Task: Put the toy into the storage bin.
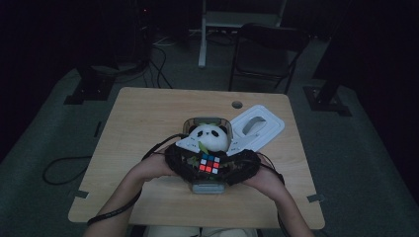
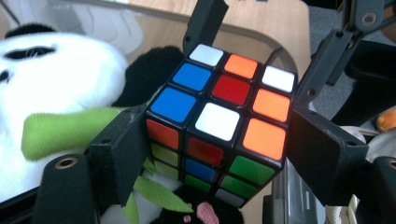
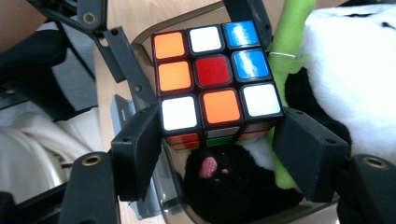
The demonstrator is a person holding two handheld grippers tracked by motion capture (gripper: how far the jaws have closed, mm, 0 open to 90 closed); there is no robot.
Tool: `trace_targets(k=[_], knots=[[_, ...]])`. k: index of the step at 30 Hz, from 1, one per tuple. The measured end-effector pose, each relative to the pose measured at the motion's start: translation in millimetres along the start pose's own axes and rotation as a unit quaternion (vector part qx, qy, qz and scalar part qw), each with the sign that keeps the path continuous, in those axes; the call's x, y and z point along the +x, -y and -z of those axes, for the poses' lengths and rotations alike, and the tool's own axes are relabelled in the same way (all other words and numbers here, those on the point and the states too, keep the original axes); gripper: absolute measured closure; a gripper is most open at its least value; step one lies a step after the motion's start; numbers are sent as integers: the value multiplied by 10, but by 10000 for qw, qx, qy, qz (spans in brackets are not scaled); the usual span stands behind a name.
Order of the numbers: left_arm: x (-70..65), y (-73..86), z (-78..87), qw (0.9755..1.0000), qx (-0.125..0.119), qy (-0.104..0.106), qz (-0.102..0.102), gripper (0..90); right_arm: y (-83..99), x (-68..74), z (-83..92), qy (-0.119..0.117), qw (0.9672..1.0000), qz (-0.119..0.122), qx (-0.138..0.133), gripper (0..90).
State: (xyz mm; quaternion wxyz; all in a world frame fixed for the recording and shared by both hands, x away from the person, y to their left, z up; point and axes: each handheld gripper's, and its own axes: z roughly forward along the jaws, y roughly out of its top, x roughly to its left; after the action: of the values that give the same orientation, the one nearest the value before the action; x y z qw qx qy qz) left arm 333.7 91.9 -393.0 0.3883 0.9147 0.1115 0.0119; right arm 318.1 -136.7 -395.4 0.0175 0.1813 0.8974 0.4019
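Left gripper (image 2: 212, 154): seen in its own view, the two black jaws stand on opposite sides of the cube (image 2: 219, 123), their pads pressed flat against its side faces, so this gripper holds the cube. Right gripper (image 3: 217, 144): in its own view the jaws flank the lower edge of the same cube (image 3: 215, 79); the left pad meets the cube's corner, while contact at the right pad cannot be told, so a firm grip is not certain.

In the high view both grippers meet at the table's (image 1: 148, 118) near middle, the left gripper (image 1: 180, 160) and right gripper (image 1: 242, 165) closing in from either side of the cube (image 1: 209, 164), each carried by a hand (image 1: 148, 168). The cube's top face shows red, white and blue squares there; in the gripper views it also shows orange and green.

The cube hangs just above a clear box (image 1: 207, 186), over the lower half of a plush panda (image 1: 211, 137) that lies in that box. The panda's white head points away from the person; a green leaf (image 2: 60, 130) crosses its chest, and a black paw with a pink pad (image 3: 208, 167) lies directly under the cube.

Beside the box, toward the far right, a white lid (image 1: 259, 126) rests flat on the table.
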Motion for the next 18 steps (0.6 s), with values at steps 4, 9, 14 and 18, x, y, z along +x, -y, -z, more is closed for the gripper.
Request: trace_targets(k=[4,9,14,18], knots=[[-17,66,1,9999,31,-84,137,264,12,-48,-2,-138,9999,-21,-39,327],[-2,111,114,9988,-298,-85,383,262,30,-8,26,0,9999,-119,-65,324],[-36,32,335,9969,-635,-282,378,264,-9,48,213,324,9985,-246,-358,324],[-141,-73,361,9966,-745,-272,222,362,-59,77,343,714,9943,-426,-669,371]])
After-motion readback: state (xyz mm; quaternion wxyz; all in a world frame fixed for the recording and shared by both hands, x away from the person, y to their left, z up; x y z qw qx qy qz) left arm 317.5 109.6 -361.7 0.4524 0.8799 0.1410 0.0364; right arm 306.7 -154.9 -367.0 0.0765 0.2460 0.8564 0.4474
